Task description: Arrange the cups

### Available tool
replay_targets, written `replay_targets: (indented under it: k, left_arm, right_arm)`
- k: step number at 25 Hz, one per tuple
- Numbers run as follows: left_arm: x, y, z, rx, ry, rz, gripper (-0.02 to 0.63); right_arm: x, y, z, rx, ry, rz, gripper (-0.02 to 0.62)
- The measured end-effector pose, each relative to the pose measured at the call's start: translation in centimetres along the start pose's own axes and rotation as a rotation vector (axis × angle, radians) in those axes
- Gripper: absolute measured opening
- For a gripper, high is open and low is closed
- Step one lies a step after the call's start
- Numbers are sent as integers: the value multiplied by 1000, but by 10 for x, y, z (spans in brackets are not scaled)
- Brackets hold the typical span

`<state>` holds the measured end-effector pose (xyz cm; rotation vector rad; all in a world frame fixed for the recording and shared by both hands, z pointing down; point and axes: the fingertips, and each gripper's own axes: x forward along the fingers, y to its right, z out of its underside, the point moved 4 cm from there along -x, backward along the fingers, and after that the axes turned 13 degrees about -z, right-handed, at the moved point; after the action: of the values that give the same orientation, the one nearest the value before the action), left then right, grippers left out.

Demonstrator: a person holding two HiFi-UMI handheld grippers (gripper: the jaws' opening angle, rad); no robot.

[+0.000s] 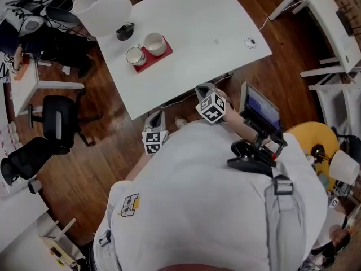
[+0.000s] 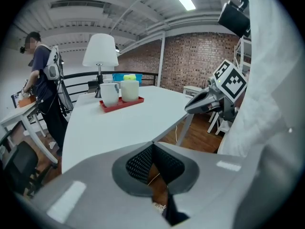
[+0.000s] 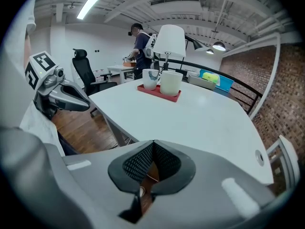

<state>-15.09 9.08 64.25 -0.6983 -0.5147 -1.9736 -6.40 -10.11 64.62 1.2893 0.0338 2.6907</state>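
Observation:
Two white cups (image 1: pixel 135 56) (image 1: pixel 154 44) stand side by side on a small red tray (image 1: pixel 148 62) near the far left part of the white table (image 1: pixel 208 33). In the left gripper view the same cups (image 2: pixel 109 93) (image 2: pixel 129 89) stand on the tray (image 2: pixel 121 104). The right gripper view has them further off (image 3: pixel 150 78) (image 3: pixel 170 82). My left gripper (image 1: pixel 157 117) (image 2: pixel 152 143) is shut and holds nothing, just off the table's near edge. My right gripper (image 1: pixel 203 88) (image 3: pixel 152 143), also shut and bare, hovers at that edge. Both are well short of the cups.
A white table lamp (image 1: pixel 101 9) and a small black object (image 1: pixel 124 31) stand behind the tray. A round cable cap (image 1: pixel 250 42) is set in the table at the right. Black office chairs (image 1: pixel 59 120) stand to the left. A person (image 3: pixel 140 44) stands at a far desk.

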Motion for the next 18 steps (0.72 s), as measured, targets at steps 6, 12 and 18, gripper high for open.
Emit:
replay_targets:
  k: [6,12,18]
  left_arm:
    - [1,-1,-2,3,5,-3,0]
    - [0,-3,-3,6,8,-10,0]
    - [-3,-3,-4,6,9,-16,0]
  right_arm:
    - [0,4,-3,-11,3,14,0]
    - [0,6,-5,-9,6,16,0]
    - [0,6,-7,-8,8,10,0]
